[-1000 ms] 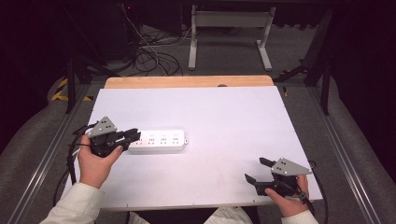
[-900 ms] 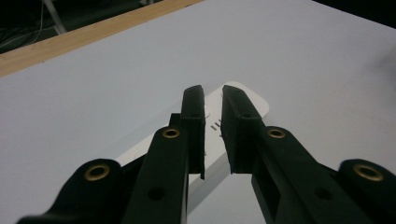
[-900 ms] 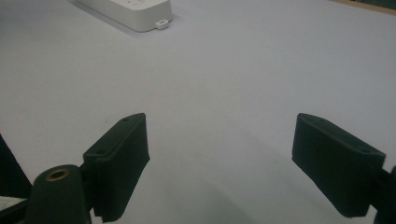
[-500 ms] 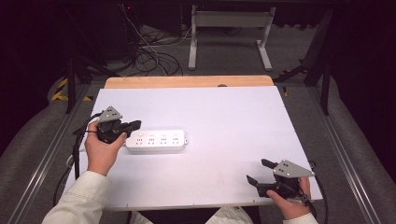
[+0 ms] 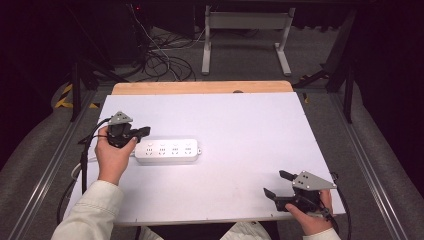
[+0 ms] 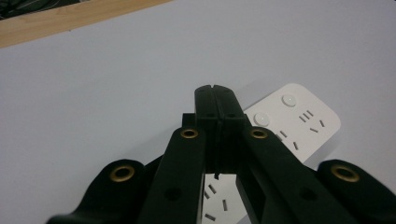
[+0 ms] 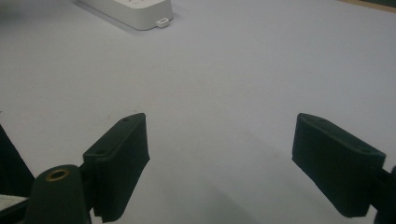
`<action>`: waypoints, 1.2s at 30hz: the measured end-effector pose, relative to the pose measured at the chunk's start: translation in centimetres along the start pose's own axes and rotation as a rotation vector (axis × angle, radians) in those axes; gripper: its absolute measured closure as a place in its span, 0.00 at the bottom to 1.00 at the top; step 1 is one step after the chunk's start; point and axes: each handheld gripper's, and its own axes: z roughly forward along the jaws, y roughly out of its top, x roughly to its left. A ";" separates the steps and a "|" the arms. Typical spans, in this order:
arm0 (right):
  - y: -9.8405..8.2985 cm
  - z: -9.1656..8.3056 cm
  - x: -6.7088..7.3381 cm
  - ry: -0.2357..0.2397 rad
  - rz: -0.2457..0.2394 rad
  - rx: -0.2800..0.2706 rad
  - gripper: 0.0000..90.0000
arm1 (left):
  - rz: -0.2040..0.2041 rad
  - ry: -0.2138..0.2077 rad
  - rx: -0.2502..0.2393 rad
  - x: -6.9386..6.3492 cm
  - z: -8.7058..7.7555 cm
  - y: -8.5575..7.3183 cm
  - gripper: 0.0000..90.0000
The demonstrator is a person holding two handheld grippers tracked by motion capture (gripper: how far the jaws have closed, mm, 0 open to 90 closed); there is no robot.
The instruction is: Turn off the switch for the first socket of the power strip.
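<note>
Now left hand-held gripper [image 5: 142,132] closed, right hand-held gripper [image 5: 278,184] wide.

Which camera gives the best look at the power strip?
The high view: the whole power strip lies flat on the table, its sockets facing up, beside the left tool. The left gripper view catches part of it behind that shut tool, with two round buttons. The right gripper view catches one end, far off.

My jaws look matt black plastic with brass-coloured rivets. The power strip [image 5: 167,151] is smooth white plastic, the table [image 5: 240,125] matt white, wood-edged at the far side.
</note>
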 end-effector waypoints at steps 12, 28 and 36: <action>0.0 0.0 -0.1 -0.004 -0.002 0.002 0.21 | 0.080 0.032 0.100 0.4 2.1 -0.7 1.00; 0.0 0.1 0.0 -0.002 -0.007 0.004 0.21 | 0.036 0.025 0.220 0.7 3.5 -1.2 1.00; 0.0 0.1 0.0 -0.001 -0.006 0.004 0.21 | 0.030 0.022 0.234 0.7 3.6 -1.3 1.00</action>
